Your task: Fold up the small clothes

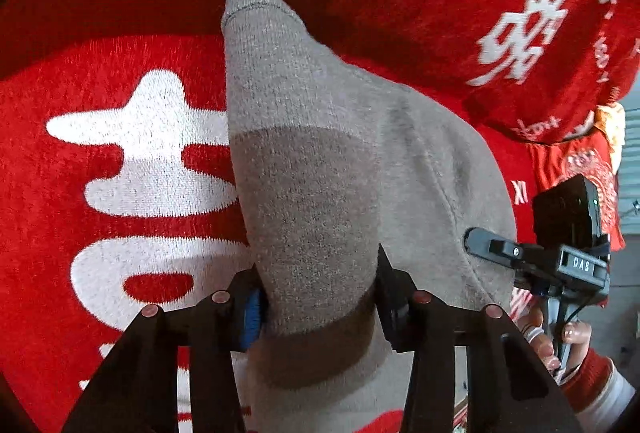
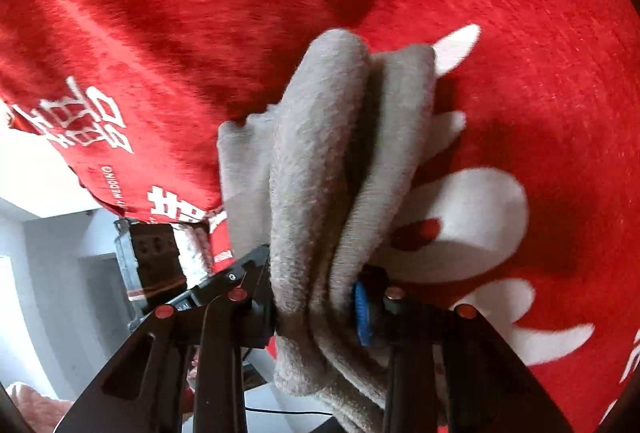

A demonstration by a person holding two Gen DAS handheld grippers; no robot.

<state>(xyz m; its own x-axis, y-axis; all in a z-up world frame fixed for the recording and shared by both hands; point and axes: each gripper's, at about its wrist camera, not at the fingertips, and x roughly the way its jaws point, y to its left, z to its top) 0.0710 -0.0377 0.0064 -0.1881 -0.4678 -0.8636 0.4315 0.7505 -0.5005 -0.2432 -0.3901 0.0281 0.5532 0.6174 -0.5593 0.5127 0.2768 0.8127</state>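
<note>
A: So, where's the grey sock (image 1: 320,161)?

B: Held above the red blanket (image 1: 120,33) with white characters, lifted off it. The left gripper (image 1: 318,297) has its jaws pressed in on the darker heel patch, and the toe seam points away from it.

A: And the other one?

B: The right gripper (image 2: 316,297) is clamped on a bunched, folded part of the sock (image 2: 340,153), over the same blanket (image 2: 520,33). In the left view it shows at the blanket's right edge.
</note>
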